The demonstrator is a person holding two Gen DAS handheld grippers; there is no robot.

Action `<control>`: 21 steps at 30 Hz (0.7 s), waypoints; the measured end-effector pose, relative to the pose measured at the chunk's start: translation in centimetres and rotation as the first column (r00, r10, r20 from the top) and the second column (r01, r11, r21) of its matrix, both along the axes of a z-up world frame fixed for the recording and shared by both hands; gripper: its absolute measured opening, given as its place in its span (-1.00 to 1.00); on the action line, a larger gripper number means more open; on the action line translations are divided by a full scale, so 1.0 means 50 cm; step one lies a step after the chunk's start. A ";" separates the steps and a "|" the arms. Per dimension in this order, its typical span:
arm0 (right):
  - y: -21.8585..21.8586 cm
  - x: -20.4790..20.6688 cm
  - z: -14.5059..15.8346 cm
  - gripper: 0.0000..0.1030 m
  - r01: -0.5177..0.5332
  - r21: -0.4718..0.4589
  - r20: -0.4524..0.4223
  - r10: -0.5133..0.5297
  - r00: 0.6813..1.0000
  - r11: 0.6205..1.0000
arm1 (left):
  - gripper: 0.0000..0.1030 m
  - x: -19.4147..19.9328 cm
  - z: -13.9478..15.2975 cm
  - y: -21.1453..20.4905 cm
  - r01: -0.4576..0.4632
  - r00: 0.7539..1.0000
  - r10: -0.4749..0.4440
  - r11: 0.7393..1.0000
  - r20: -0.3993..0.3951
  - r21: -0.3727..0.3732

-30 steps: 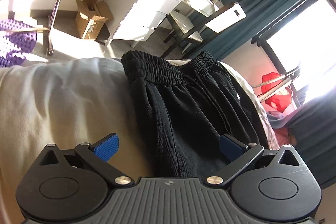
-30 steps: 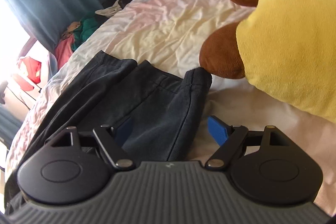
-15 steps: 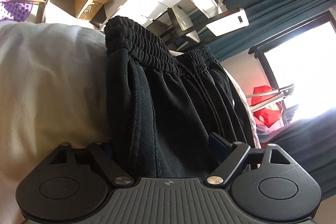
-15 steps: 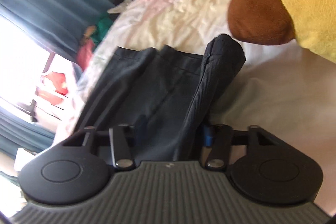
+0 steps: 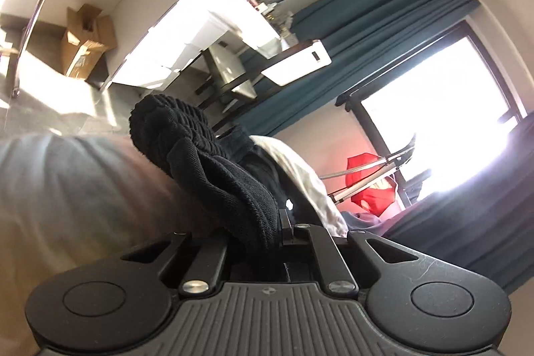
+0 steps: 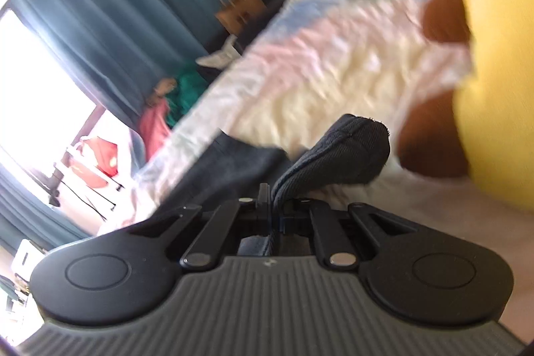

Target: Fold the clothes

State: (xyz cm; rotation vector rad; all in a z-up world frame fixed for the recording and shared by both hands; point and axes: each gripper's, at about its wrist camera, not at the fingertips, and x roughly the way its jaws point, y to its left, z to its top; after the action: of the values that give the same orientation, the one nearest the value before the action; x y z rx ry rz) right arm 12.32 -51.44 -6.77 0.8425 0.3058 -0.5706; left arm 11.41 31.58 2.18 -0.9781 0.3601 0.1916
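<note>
Sunlit bedroom, left wrist view: the left claw [image 5: 267,232] pinches the ribbed waistband end of the black pants [image 5: 207,162], which rise straight ahead off the bed [image 5: 66,189]. Right wrist view: the right claw [image 6: 275,216] clamps the hem end [image 6: 347,149], which juts ahead and rightward toward the yellow plush toy [image 6: 494,72]; the pants stretch lengthwise between both claws.

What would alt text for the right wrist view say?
The right gripper is shut on a hem of the dark shorts, lifting it off a pastel bedsheet. A brown and yellow plush toy lies right, teal curtains left.
</note>
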 end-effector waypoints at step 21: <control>-0.119 0.682 -0.123 -0.84 -0.046 -0.141 -0.254 0.008 0.967 0.989 | -0.70 0.855 -0.039 -0.291 0.000 0.970 0.104 0.902 -0.218 0.431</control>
State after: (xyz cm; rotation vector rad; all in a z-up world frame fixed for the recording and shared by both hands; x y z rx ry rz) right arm 46.43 -57.38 -12.92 0.6231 0.5017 -0.6683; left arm 54.17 17.01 0.24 -0.5267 0.4859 0.4211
